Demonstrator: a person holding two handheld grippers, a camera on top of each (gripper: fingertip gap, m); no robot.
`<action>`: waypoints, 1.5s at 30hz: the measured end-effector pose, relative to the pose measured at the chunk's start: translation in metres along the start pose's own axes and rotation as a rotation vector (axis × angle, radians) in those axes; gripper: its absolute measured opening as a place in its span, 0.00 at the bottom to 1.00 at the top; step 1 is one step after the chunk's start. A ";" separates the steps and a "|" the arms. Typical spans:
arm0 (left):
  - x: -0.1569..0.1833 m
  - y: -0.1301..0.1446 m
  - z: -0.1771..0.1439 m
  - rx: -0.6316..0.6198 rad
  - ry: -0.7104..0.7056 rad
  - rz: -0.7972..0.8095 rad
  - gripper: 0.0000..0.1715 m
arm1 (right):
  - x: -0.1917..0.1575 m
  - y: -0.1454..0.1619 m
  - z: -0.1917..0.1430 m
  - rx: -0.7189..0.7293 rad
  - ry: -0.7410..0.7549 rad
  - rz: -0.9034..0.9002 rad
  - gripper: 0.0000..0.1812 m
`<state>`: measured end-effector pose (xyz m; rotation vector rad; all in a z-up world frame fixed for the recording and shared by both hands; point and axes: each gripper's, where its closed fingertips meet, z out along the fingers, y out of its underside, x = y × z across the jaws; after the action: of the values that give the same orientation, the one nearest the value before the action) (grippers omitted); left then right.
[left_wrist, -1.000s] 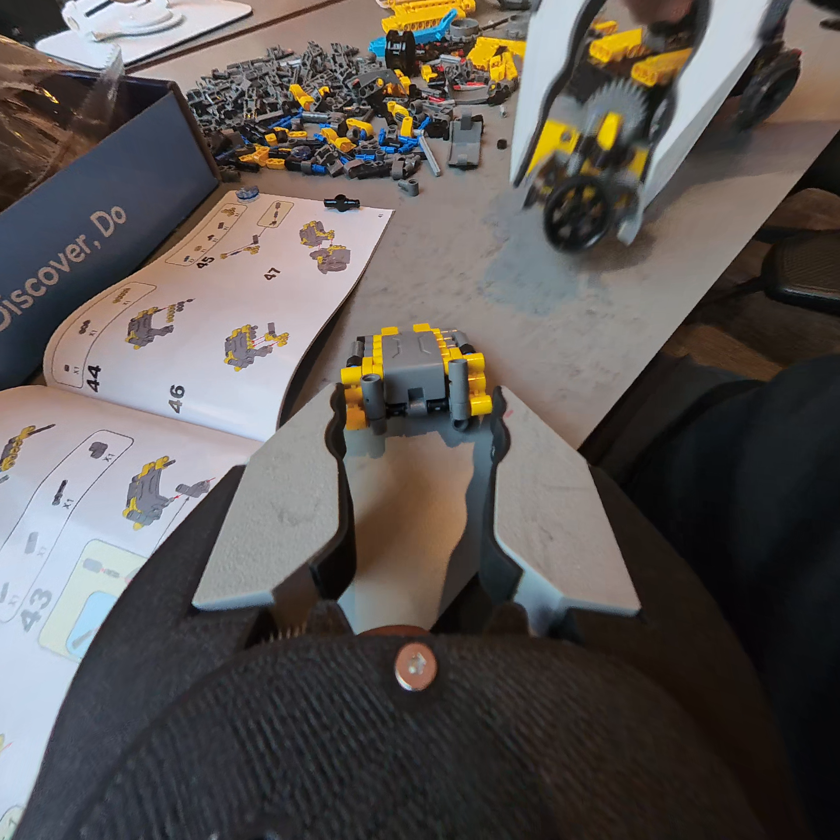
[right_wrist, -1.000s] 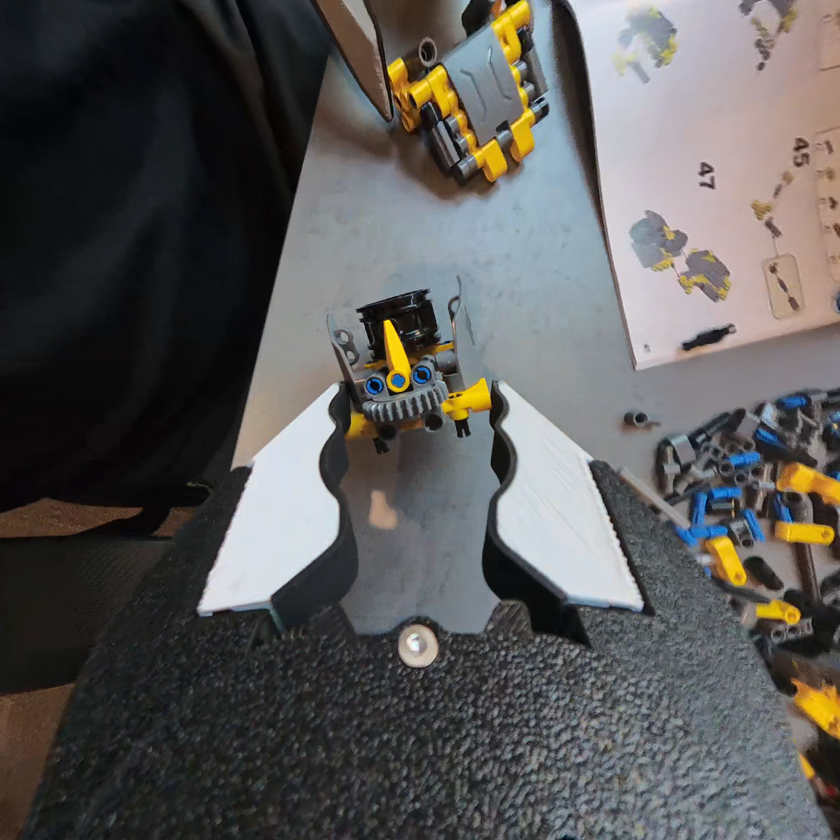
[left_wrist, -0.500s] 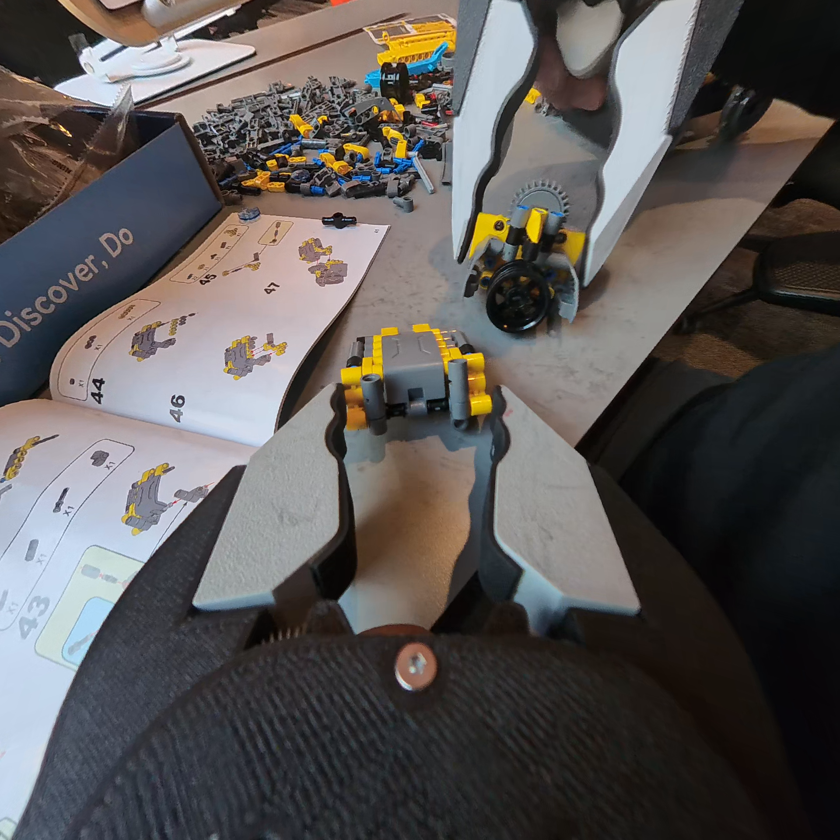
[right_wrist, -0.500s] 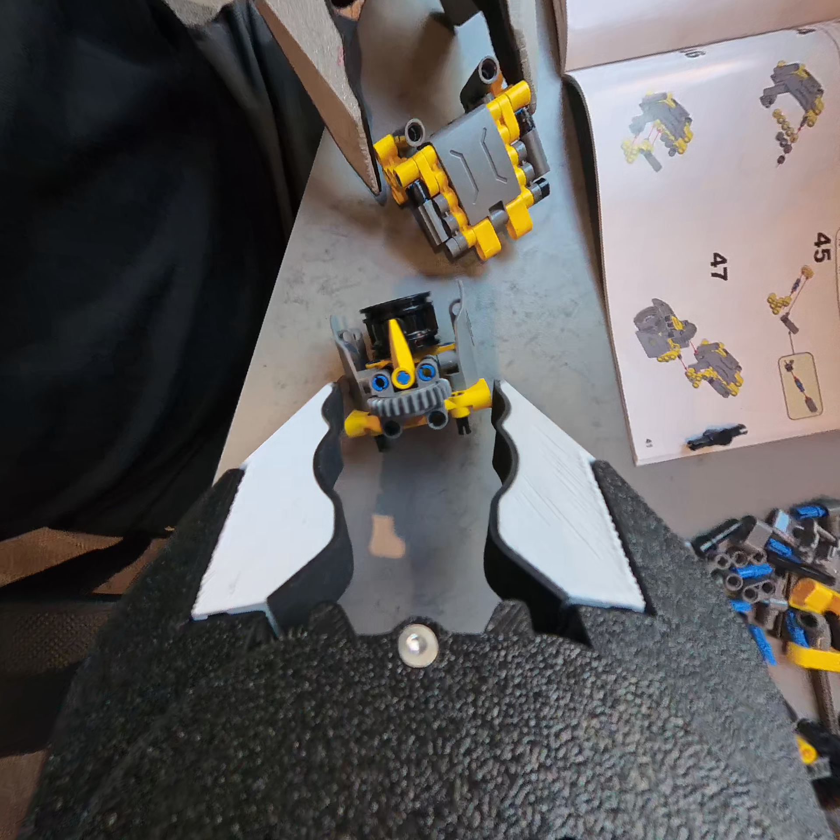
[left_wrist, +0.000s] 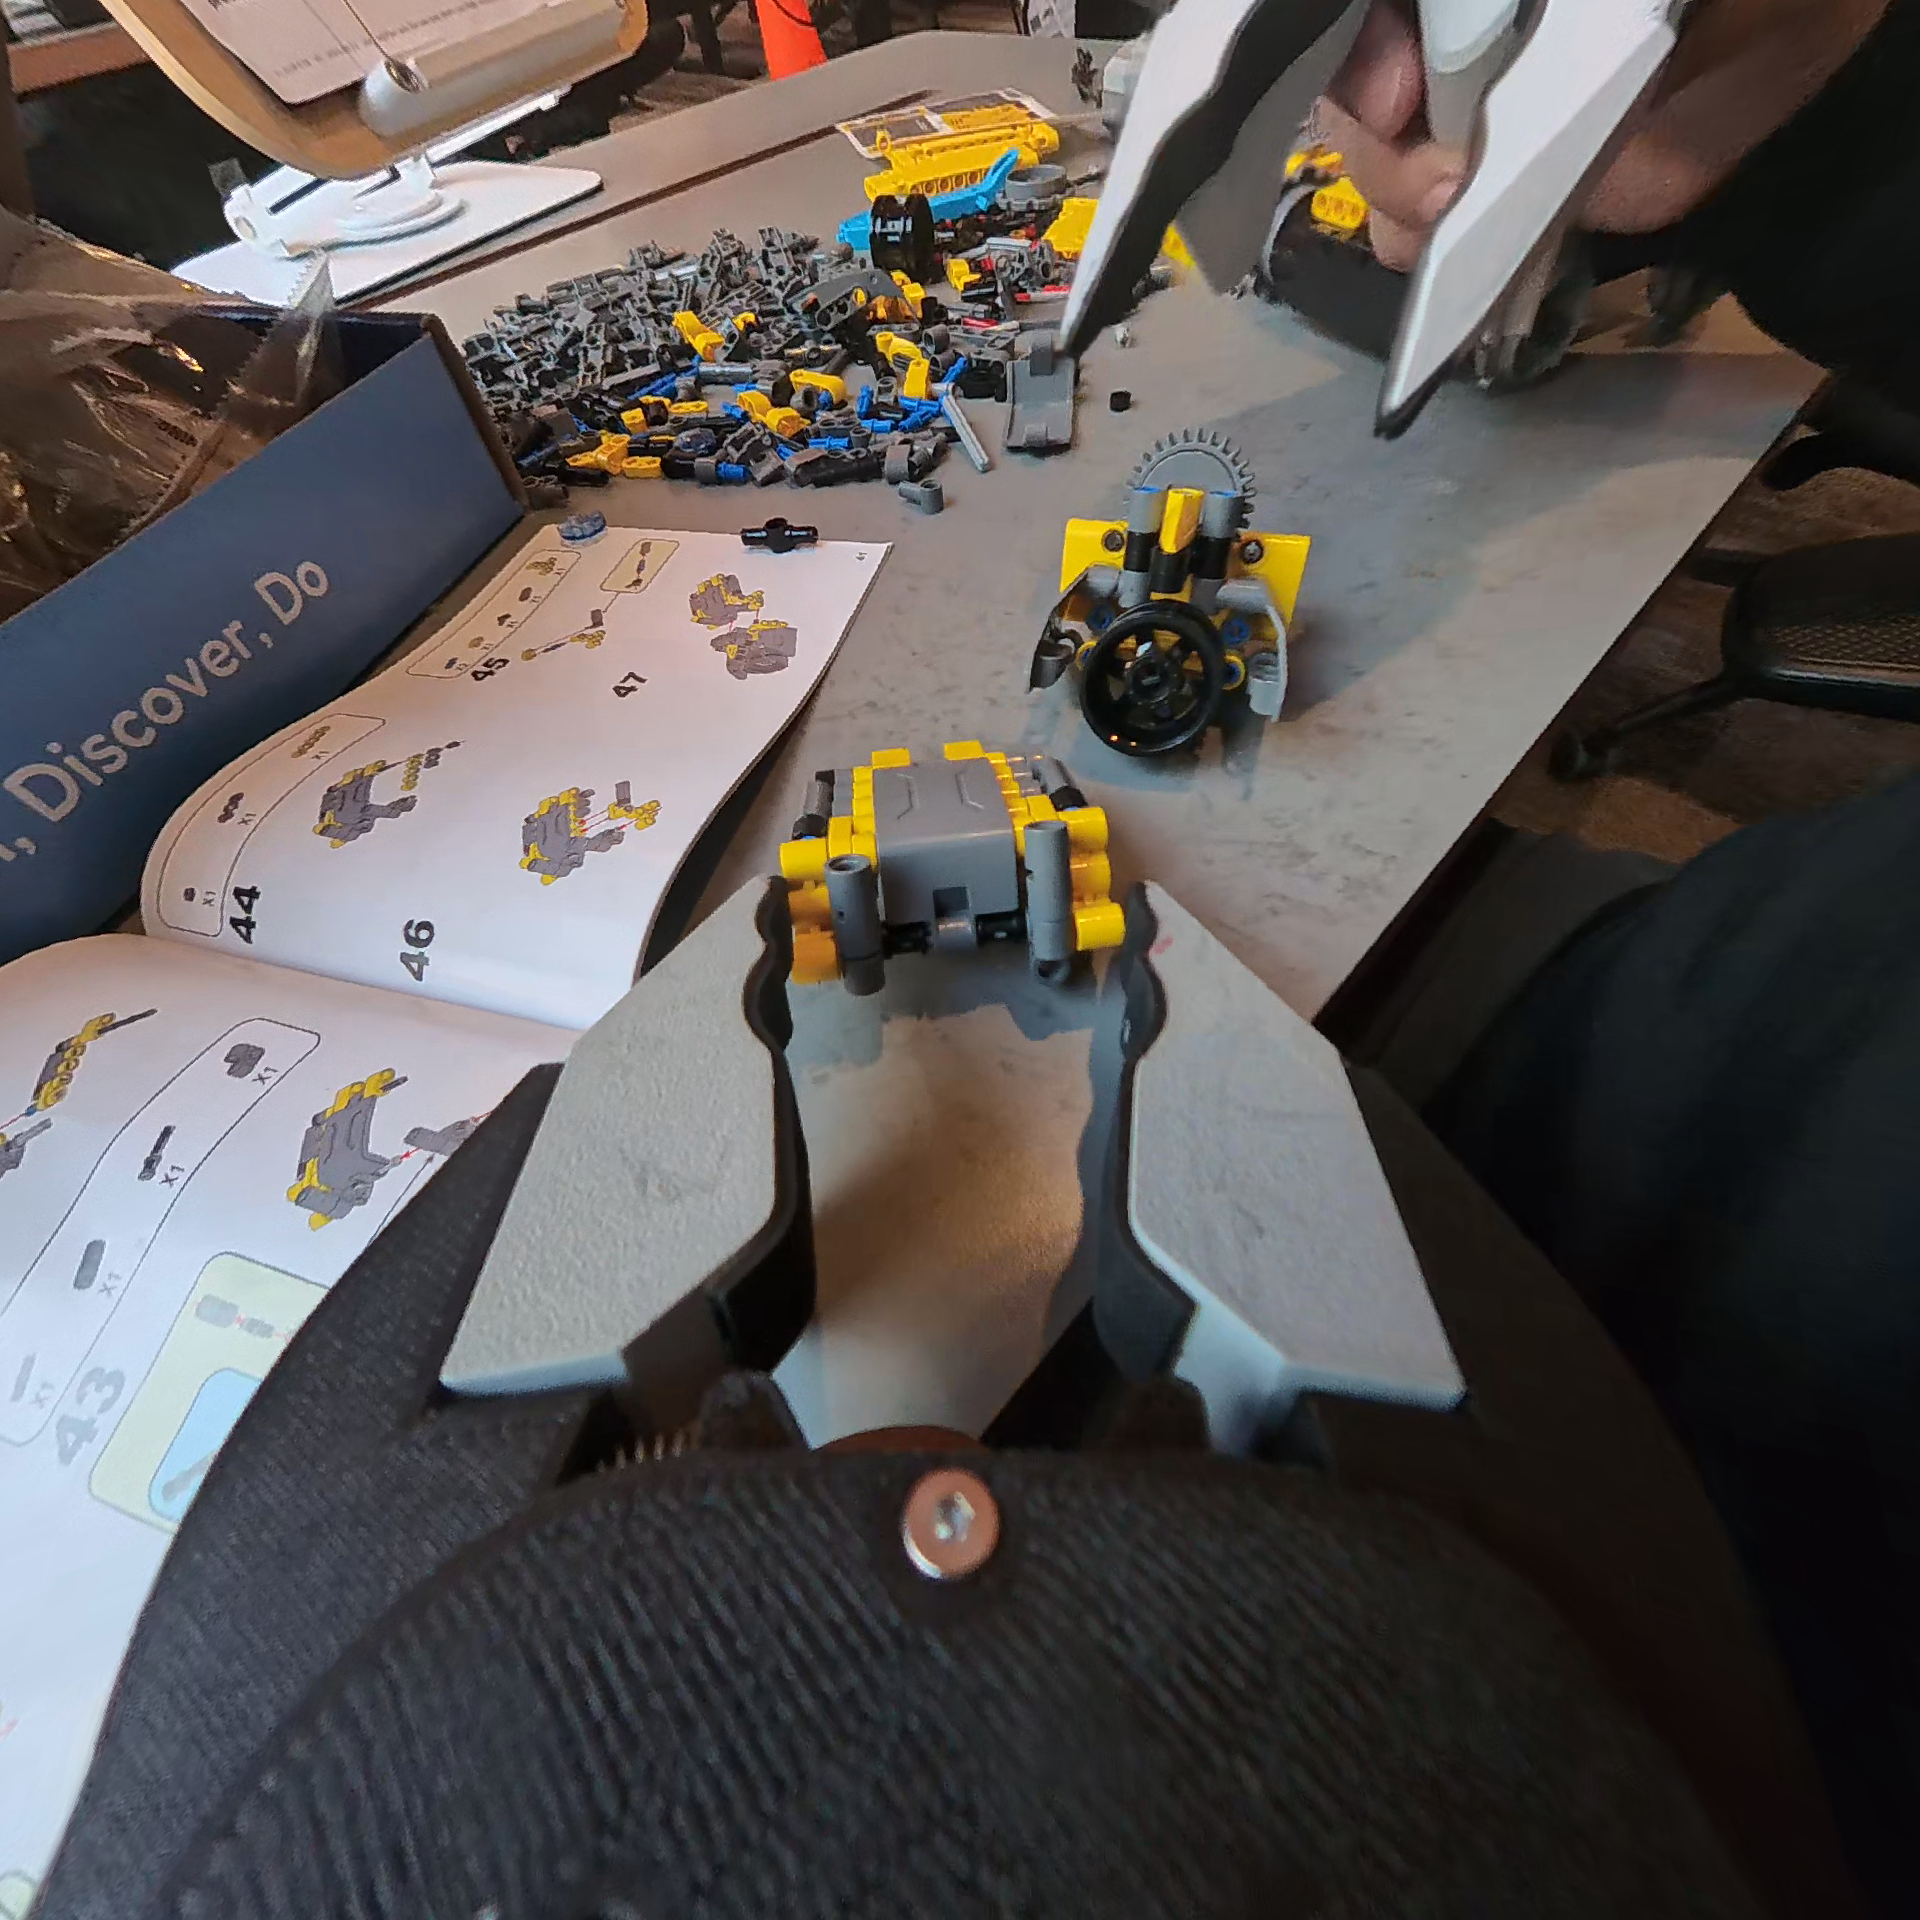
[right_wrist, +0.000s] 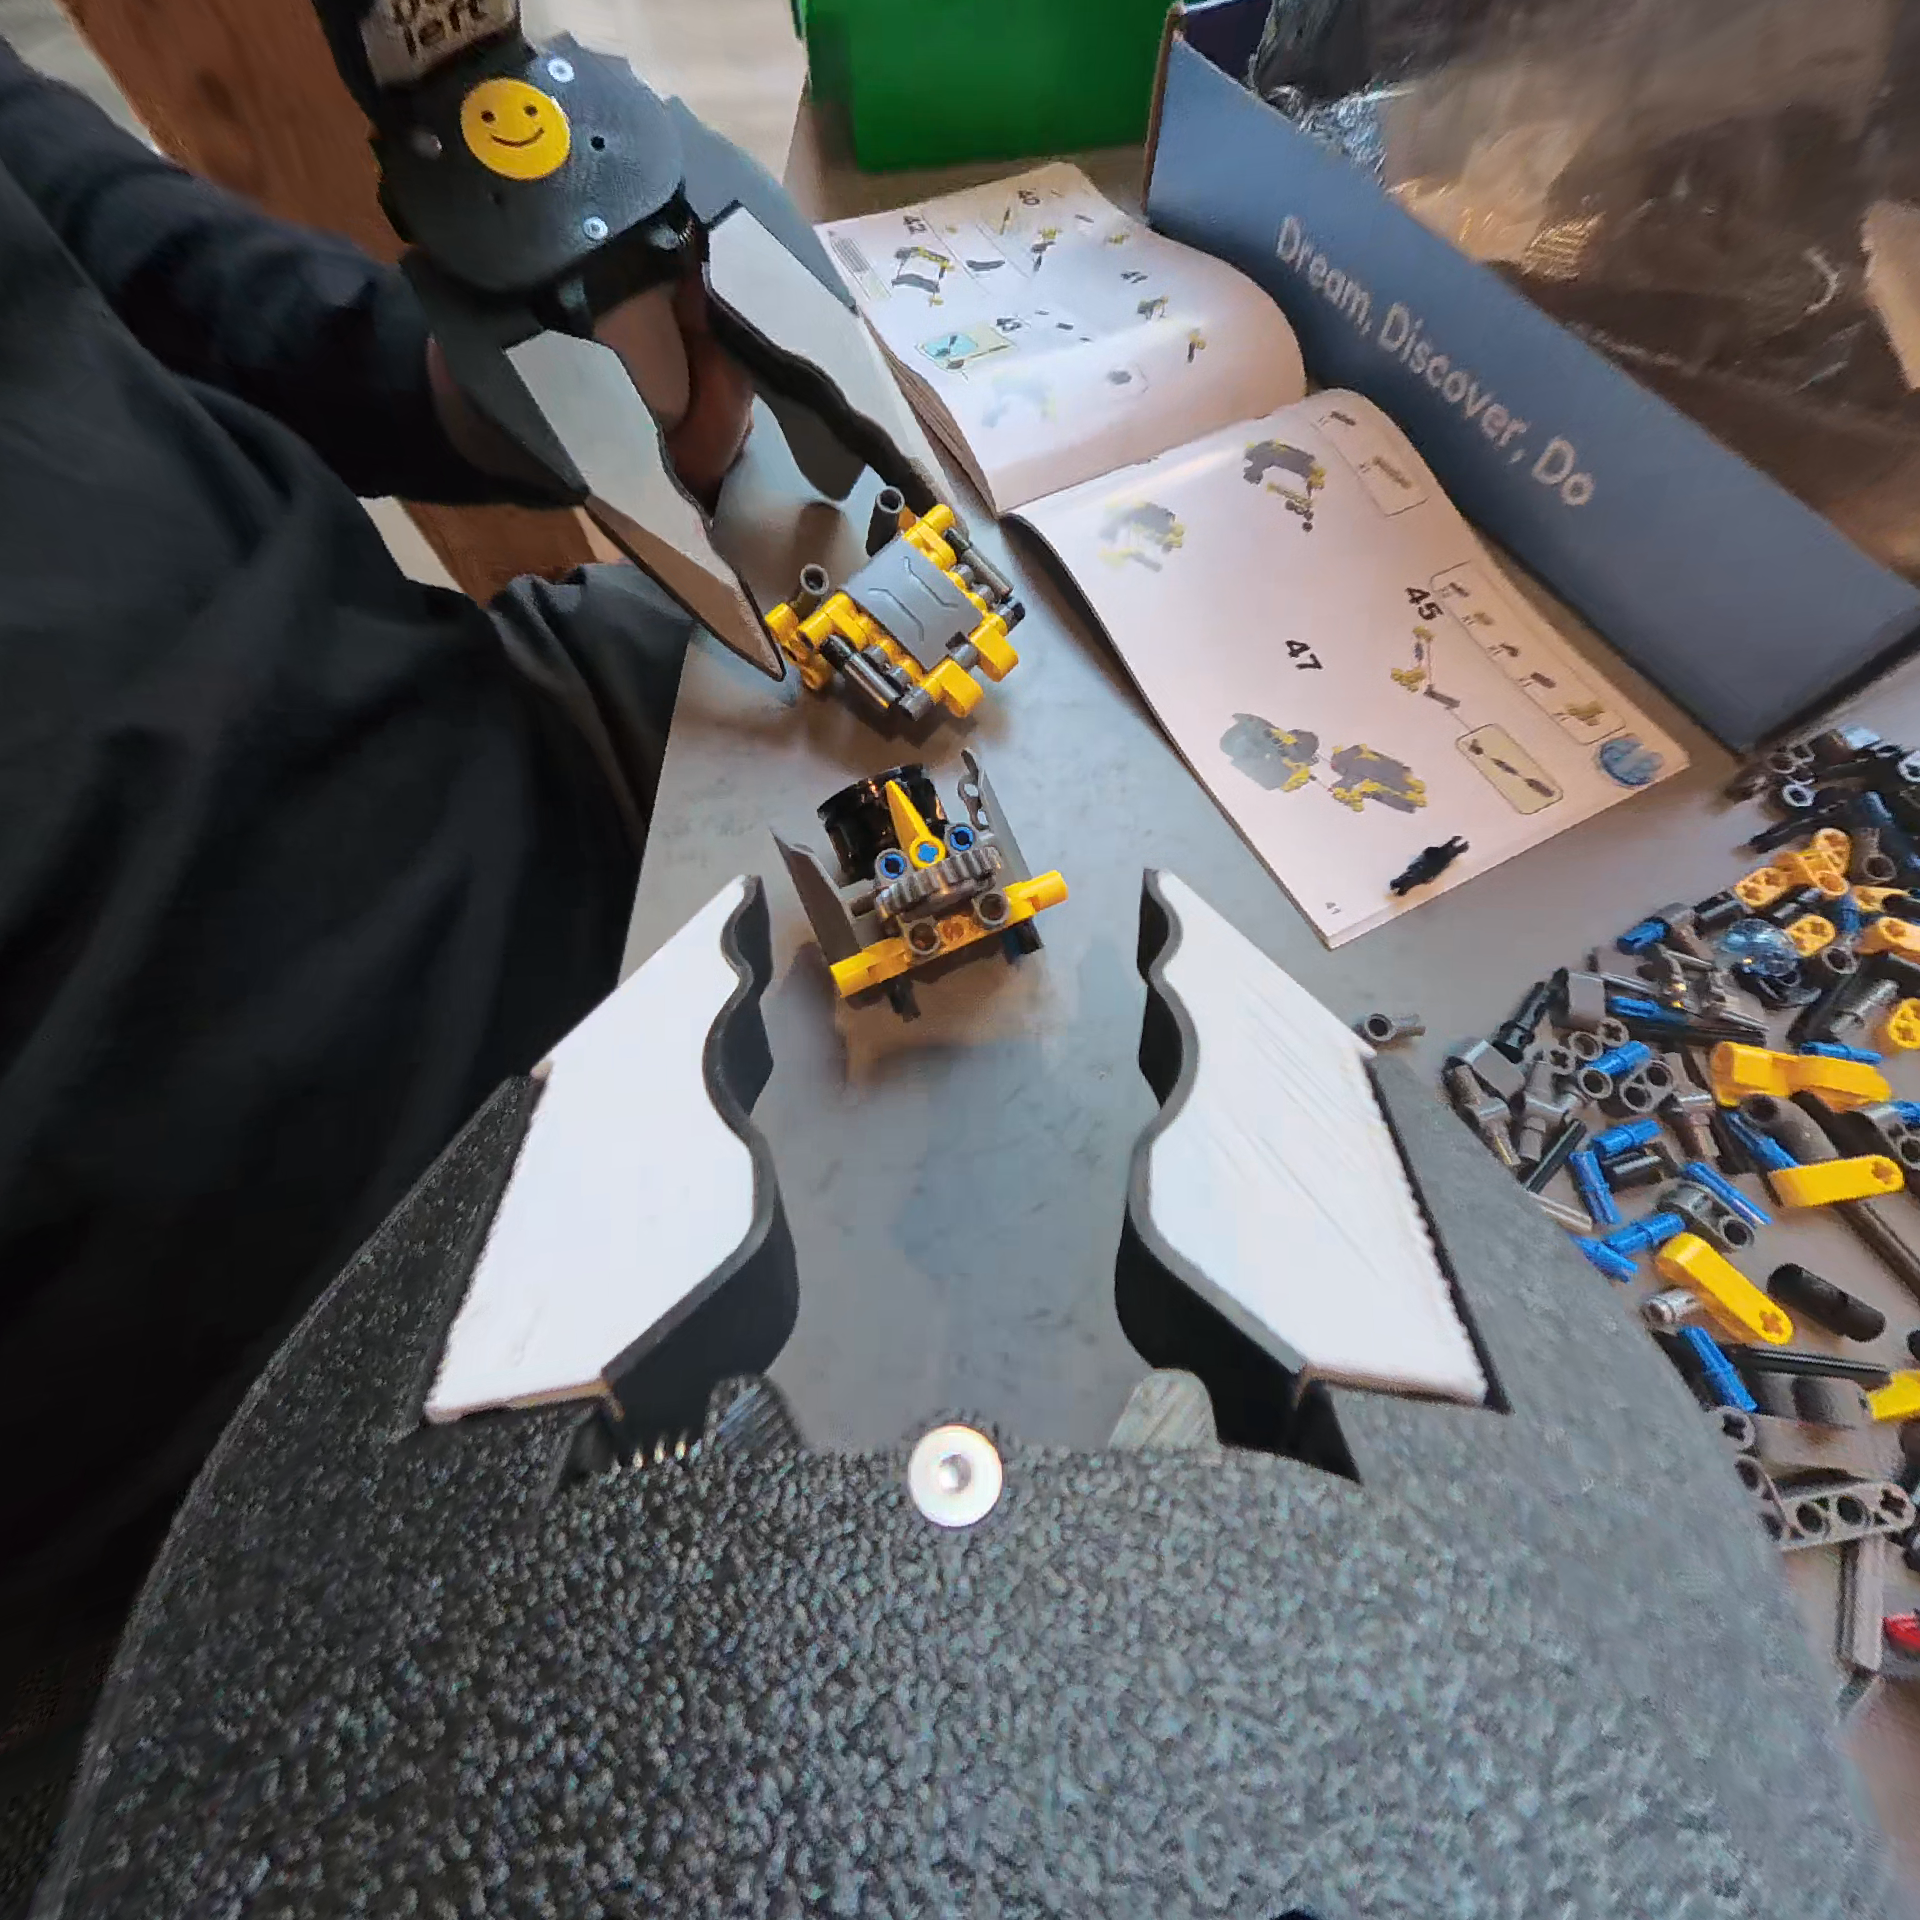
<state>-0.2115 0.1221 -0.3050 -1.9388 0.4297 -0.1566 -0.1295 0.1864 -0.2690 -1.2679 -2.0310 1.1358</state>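
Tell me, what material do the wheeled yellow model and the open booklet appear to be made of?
Wheeled yellow model: probably hard moulded plastic, smooth and slightly glossy, with crisp studs, pins and gear teeth. Open booklet: thin printed paper, matte to faintly shiny; its pages curve upward near the spine.

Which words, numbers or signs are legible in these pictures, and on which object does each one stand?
I do not copy writing; here is where it stands.
Dark blue box: pale lettering along its side, legible.
Instruction booklet: step numbers legible, part counts too small.
Left gripper: a yellow smiley sticker on its body and a lettered strip above, partly cut off.
Sheet on a stand: print too small.
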 end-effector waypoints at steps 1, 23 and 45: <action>0.000 -0.001 0.000 0.008 0.001 -0.004 0.36 | -0.002 0.000 -0.001 0.005 0.002 0.001 0.39; 0.012 -0.009 -0.005 0.095 0.037 0.037 0.36 | -0.029 -0.019 -0.017 0.088 0.042 -0.075 0.38; 0.021 -0.032 -0.016 0.194 0.087 0.039 0.36 | -0.032 -0.020 0.000 0.095 -0.008 -0.037 0.41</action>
<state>-0.1896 0.1113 -0.2718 -1.7368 0.4919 -0.2488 -0.1244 0.1537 -0.2515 -1.1770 -1.9735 1.2063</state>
